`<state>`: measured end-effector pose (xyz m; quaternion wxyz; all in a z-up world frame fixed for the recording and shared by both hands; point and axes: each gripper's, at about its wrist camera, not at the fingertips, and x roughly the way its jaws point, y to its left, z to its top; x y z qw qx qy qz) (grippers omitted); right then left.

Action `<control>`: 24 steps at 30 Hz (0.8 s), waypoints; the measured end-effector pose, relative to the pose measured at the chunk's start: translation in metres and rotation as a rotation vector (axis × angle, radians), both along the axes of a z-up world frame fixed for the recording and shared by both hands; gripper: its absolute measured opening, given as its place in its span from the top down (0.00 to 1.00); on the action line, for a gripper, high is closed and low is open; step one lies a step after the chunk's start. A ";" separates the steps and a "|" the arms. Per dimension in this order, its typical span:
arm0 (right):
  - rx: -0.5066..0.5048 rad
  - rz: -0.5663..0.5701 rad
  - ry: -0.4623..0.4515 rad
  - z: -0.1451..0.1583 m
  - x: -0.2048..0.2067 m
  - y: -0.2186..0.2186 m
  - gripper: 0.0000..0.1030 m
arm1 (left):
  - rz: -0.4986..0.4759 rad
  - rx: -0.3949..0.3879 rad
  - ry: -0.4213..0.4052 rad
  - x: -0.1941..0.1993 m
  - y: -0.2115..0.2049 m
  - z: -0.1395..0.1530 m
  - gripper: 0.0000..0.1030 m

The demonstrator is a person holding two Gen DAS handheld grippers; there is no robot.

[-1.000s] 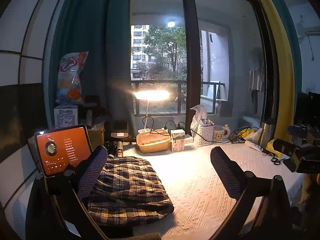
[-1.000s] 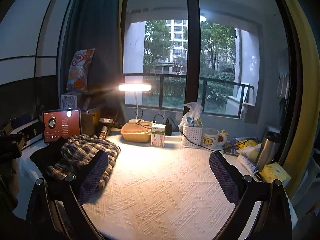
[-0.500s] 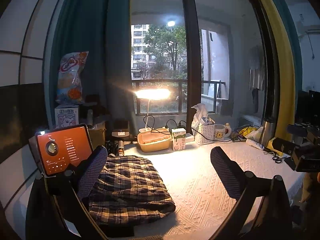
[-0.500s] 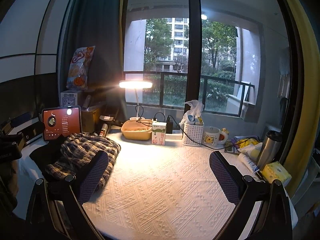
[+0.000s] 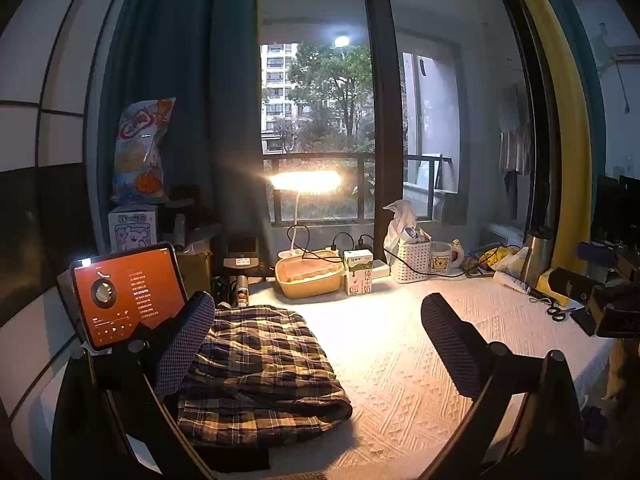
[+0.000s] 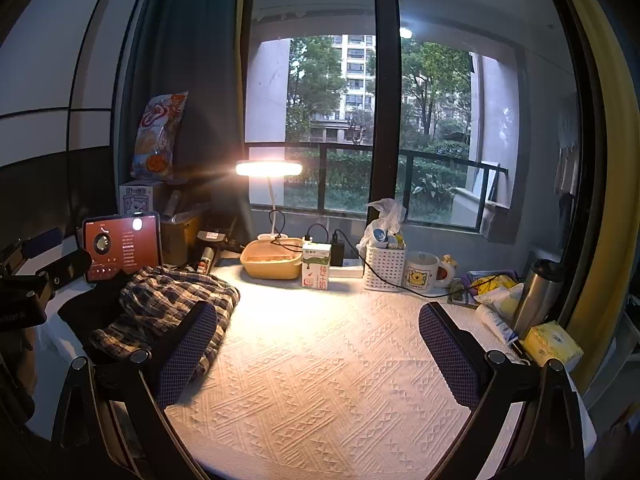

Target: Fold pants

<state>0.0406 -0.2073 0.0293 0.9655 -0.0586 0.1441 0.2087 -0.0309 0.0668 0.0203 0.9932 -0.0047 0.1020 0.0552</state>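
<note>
The plaid pants (image 5: 260,368) lie folded in a compact bundle at the left of the white textured table cover (image 5: 400,360). They also show in the right wrist view (image 6: 168,312), on top of a dark cloth (image 6: 80,312). My left gripper (image 5: 320,344) is open and empty, raised above the table with its left finger over the bundle's near left edge. My right gripper (image 6: 318,356) is open and empty above the bare middle of the table, to the right of the pants. Each gripper's body shows at the edge of the other's view.
A lit tablet (image 5: 124,292) leans behind the pants. Along the window stand a desk lamp (image 5: 304,182), a yellow tub (image 5: 310,276), a milk carton (image 5: 358,272), a white basket (image 5: 412,256) and a mug (image 5: 442,258). A steel flask (image 6: 536,296) and tissue pack (image 6: 554,346) sit at the right.
Both views drift slightly, as the grippers lift and back off a little. The pants lie still and both grippers stay open.
</note>
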 end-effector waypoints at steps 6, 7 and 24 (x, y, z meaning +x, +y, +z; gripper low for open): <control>0.000 -0.001 0.000 -0.001 0.000 0.000 0.01 | 0.008 0.003 0.000 0.000 -0.002 0.000 0.01; -0.001 -0.001 0.001 0.000 0.000 0.000 0.01 | 0.009 0.004 0.001 -0.001 -0.002 0.000 0.01; -0.002 -0.009 0.007 -0.003 0.000 0.001 0.01 | 0.019 -0.001 0.002 0.001 -0.002 0.000 0.01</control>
